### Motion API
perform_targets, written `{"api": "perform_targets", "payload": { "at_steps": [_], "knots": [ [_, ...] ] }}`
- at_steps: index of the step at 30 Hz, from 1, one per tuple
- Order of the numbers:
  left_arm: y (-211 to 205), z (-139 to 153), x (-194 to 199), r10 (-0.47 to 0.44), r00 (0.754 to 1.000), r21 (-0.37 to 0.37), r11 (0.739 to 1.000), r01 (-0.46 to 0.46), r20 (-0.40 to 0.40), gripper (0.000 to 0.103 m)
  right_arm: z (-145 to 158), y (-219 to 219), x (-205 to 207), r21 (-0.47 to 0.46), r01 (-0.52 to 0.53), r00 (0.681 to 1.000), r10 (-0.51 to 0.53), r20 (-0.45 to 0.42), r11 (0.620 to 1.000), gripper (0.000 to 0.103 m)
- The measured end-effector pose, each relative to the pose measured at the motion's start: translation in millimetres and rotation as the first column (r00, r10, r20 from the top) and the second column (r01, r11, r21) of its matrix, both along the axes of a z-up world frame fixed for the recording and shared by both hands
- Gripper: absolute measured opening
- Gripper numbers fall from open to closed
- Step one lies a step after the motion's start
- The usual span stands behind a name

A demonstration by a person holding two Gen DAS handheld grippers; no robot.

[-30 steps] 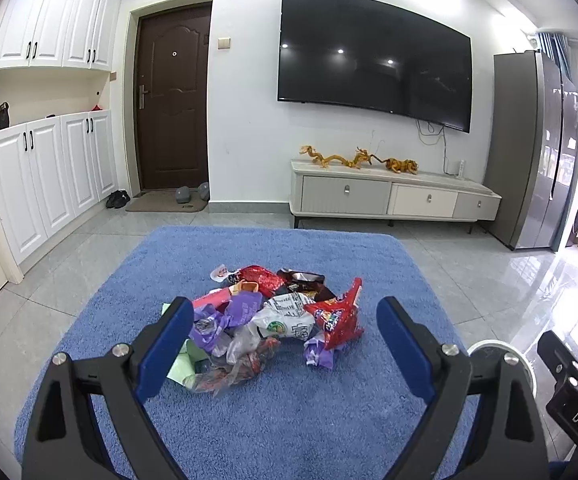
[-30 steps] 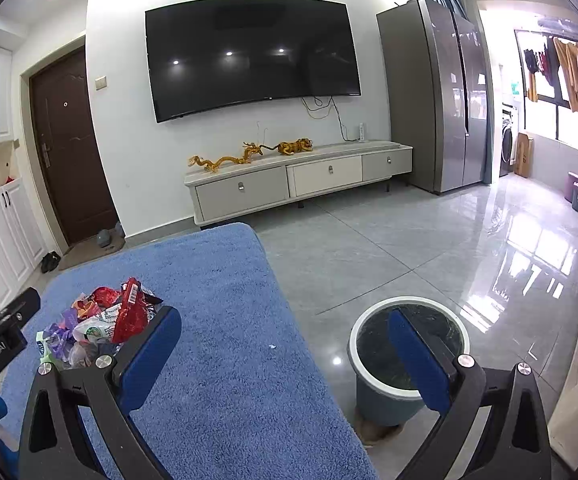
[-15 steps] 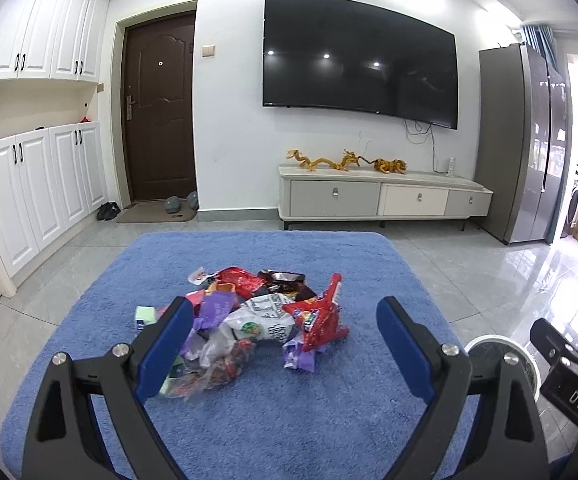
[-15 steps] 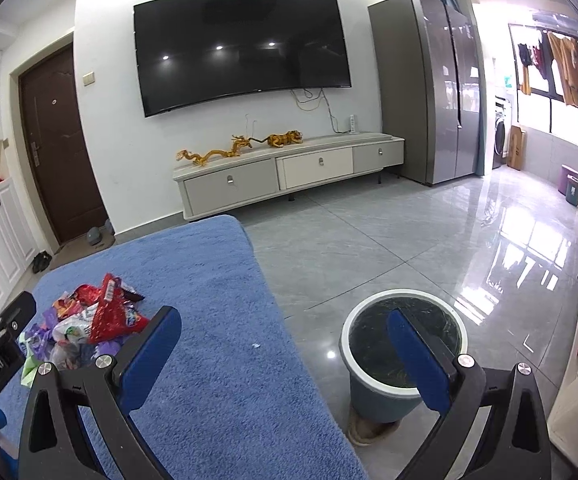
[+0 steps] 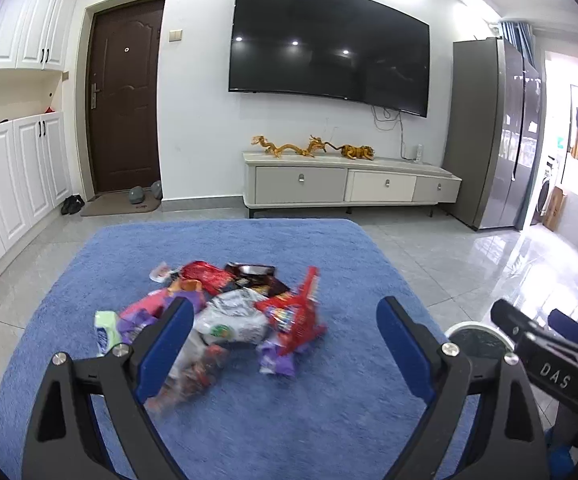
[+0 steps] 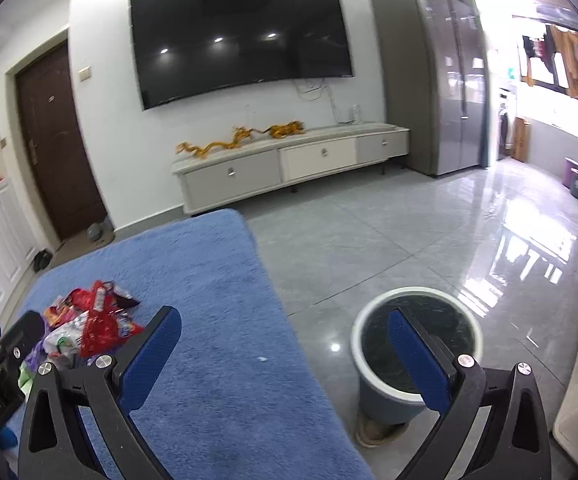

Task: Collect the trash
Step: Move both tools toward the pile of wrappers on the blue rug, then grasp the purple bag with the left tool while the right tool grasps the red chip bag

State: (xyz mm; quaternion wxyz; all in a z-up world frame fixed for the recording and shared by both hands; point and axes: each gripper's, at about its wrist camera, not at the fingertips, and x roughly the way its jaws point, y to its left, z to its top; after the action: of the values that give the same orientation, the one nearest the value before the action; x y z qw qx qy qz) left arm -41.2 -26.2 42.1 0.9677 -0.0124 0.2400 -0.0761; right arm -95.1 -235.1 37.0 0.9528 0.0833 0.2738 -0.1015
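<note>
Two blue-padded fingers of my left gripper [image 5: 283, 338] stand spread wide, holding nothing, above a fluffy blue cloth-covered table [image 5: 329, 420]. The heap of crumpled snack wrappers [image 5: 229, 316] lies mid-table, beneath a wall-mounted black television [image 5: 329, 46].

My right gripper [image 6: 285, 354] gapes empty too; wrappers far left, and the round white-rimmed grey bin [image 6: 373, 384] stands on glossy grey tiles [image 6: 389, 248] beside the table.

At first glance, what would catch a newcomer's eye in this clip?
A bright heap of snack wrappers sits mid-way on the blue rug, just ahead of the open left gripper. Off the rug's right edge, a round bin stands on grey tiles. A big dark TV fills the wall.
</note>
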Motion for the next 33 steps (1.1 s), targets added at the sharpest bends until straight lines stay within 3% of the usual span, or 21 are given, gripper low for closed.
{"api": "perform_targets", "payload": {
  "at_steps": [5, 7, 13, 18, 24, 28, 33],
  "knots": [
    [46, -2, 24, 0.031, 0.999, -0.017, 0.999, -0.032, -0.019, 0.093, -8, 23, 31, 0.058, -0.160, 0.986, 0.162, -0.035, 0.985, 0.103],
    [65, -8, 34, 0.015, 0.999, -0.018, 1.000, -0.015, -0.039, 0.093, -12, 35, 43, 0.083, -0.232, 0.970, 0.237, -0.054, 0.969, 0.103],
    [101, -36, 57, -0.028, 0.992, -0.003, 1.000, 0.028, -0.120, 0.090, -30, 75, 78, 0.136, -0.416, 0.897, 0.431, -0.102, 0.899, 0.088],
    [119, -52, 74, -0.075, 0.979, -0.067, 0.996, 0.063, -0.190, 0.078, -41, 94, 102, 0.205, -0.483, 0.855, 0.509, -0.102, 0.851, 0.077],
    [119, -63, 82, -0.114, 0.964, -0.066, 0.993, 0.101, -0.240, 0.060, -49, 103, 124, 0.265, -0.502, 0.832, 0.543, -0.112, 0.823, 0.042],
    [113, -68, 80, -0.143, 0.954, -0.059, 0.989, 0.132, -0.265, 0.036, -49, 98, 123, 0.281, -0.504, 0.829, 0.549, -0.109, 0.817, 0.019],
    [111, -66, 72, -0.134, 0.958, -0.059, 0.991, 0.123, -0.253, 0.023, -41, 89, 111, 0.280, -0.502, 0.839, 0.539, -0.071, 0.818, 0.013]
  ]
}}
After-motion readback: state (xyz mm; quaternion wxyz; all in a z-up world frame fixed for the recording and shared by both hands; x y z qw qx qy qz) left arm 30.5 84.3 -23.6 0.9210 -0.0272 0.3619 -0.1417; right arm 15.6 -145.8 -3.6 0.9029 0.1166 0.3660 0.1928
